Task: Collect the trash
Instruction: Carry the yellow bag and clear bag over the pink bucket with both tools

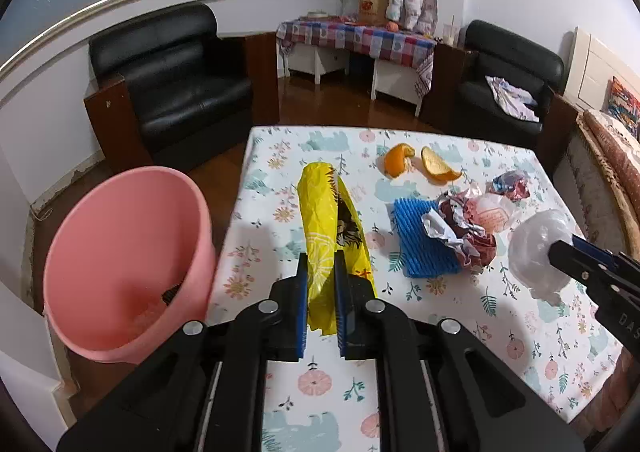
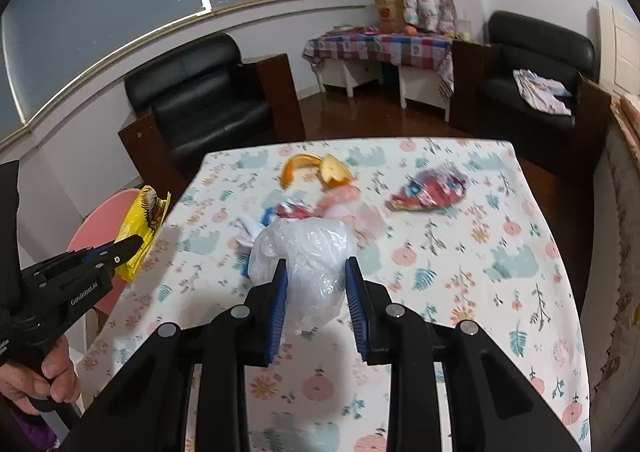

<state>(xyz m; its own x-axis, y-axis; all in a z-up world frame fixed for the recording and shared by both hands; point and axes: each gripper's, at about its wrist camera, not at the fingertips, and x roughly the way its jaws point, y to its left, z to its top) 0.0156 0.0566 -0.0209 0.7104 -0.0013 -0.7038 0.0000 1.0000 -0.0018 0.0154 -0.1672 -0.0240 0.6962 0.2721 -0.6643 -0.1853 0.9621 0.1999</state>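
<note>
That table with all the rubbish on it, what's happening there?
A person is clearing trash with a hand-held tool in each hand. The left tool is clamped on a yellow wrapper, near the pink bin beside the table. The right tool grips a crumpled clear plastic bag. Orange peels, a blue foam net and red wrappers lie on the floral cloth.

The left claw [image 1: 321, 268] pinches a yellow wrapper [image 1: 326, 220] above the floral tablecloth [image 1: 520, 332], beside a pink bin [image 1: 120, 252].
</note>
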